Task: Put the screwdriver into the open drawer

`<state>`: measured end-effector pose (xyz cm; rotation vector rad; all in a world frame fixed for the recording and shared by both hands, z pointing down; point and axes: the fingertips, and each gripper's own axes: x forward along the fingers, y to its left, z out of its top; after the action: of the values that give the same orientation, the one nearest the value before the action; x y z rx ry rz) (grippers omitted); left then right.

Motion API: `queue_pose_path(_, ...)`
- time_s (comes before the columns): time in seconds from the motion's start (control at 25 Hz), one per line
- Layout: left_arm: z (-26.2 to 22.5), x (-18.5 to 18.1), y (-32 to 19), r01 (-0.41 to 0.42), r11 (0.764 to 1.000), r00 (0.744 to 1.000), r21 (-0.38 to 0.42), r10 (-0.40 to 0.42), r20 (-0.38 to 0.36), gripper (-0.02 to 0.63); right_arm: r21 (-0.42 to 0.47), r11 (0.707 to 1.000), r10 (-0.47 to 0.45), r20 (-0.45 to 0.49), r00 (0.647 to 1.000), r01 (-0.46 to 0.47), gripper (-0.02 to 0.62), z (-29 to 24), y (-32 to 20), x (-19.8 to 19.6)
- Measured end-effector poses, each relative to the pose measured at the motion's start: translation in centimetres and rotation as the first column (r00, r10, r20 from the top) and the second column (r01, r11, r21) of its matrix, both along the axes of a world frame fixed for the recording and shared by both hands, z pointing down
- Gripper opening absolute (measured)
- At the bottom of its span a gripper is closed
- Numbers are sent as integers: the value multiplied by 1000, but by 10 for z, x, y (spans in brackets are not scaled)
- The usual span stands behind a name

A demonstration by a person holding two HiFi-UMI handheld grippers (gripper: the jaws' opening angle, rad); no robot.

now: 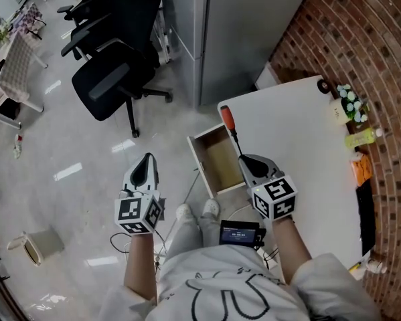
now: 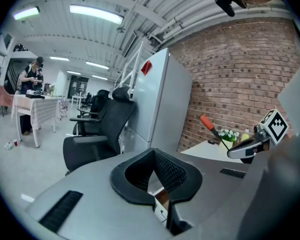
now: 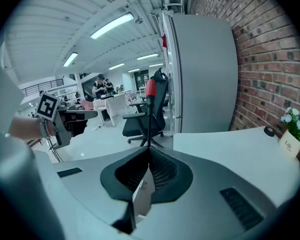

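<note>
The screwdriver [image 1: 228, 121] has a red handle and a dark shaft. My right gripper [image 1: 243, 158] is shut on the shaft's lower end, and the handle points away from me over the desk's left edge. In the right gripper view the screwdriver [image 3: 149, 115] rises straight out of the closed jaws. The open drawer [image 1: 197, 160] sticks out of the white desk [image 1: 300, 146], just left of the right gripper, and its brown inside is bare. Over the floor to the drawer's left my left gripper [image 1: 146, 159] is shut on nothing. The left gripper view shows the red handle [image 2: 207, 122] at the right.
A black office chair [image 1: 110, 79] stands on the shiny floor at the far left. A grey cabinet [image 1: 240, 32] stands behind the desk. Bottles and flowers [image 1: 353, 105] line the brick wall. My shoes [image 1: 193, 211] and loose cables lie below the drawer.
</note>
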<state>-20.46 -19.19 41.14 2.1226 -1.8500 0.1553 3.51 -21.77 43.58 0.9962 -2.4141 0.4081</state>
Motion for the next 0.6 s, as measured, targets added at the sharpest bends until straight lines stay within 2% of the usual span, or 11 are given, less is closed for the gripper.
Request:
queue_pose_path(0.36, 57, -1, 15, -43, 995, 999, -92, 40, -34, 9, -88, 996, 18, -29, 999, -20, 20, 48, 22, -14)
queue_pose_path(0.6, 92, 13, 27, -81, 986, 996, -144, 73, -60, 9, -161, 986, 31, -44, 999, -38, 20, 83, 37, -12)
